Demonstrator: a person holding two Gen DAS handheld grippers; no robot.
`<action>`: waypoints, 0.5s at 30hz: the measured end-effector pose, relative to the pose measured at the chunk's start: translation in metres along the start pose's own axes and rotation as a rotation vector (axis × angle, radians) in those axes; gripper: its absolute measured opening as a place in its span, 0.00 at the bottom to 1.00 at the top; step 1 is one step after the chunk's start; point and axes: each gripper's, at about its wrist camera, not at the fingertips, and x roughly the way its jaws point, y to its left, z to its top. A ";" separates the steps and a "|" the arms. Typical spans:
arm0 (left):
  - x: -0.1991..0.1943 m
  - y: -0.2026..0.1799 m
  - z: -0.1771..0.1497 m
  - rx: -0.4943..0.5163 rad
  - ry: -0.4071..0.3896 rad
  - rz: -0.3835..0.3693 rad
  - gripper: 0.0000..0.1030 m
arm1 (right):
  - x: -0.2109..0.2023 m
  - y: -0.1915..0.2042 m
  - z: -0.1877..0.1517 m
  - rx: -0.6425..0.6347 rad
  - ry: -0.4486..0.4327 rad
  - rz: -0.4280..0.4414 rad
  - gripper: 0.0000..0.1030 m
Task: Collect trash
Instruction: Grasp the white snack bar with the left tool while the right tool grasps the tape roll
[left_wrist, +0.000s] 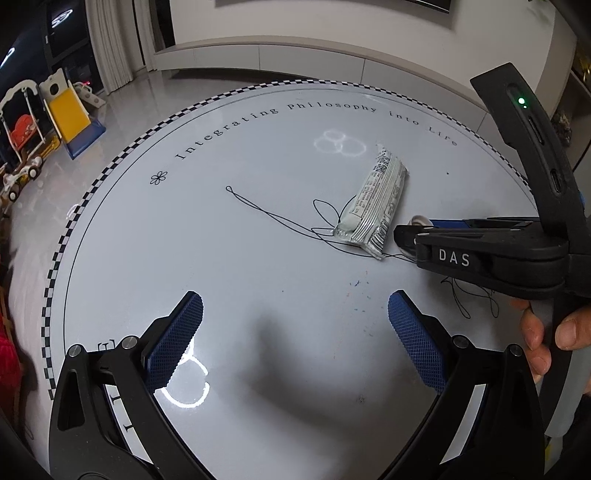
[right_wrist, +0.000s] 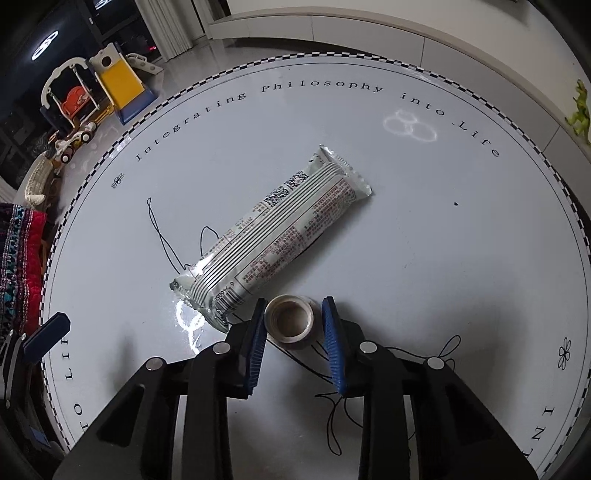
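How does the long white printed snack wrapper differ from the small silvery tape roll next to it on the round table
The long white printed snack wrapper is flat and oblong, lying diagonally; the small silvery tape roll is a short ring with an open centre. The wrapper is far larger than the roll. The wrapper lies free, while the roll sits between the right gripper's jaws. Both rest on the white round table, over loose black thread.

A round white table (right_wrist: 461, 258), checker-rimmed and lettered "Integrating Philosophy into Life," fills the room; beyond it stand a yellow toy slide (right_wrist: 120, 86), a toy swing (right_wrist: 70, 96) and pale curtains (left_wrist: 110, 44).
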 end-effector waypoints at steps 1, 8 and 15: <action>0.002 -0.003 0.003 0.002 0.002 -0.006 0.94 | -0.001 -0.005 0.000 0.006 -0.004 0.001 0.30; 0.020 -0.026 0.029 0.036 -0.017 -0.020 0.94 | -0.009 -0.045 0.007 0.068 -0.025 -0.003 0.30; 0.050 -0.054 0.055 0.118 -0.014 -0.016 0.94 | -0.016 -0.086 0.014 0.136 -0.048 -0.003 0.30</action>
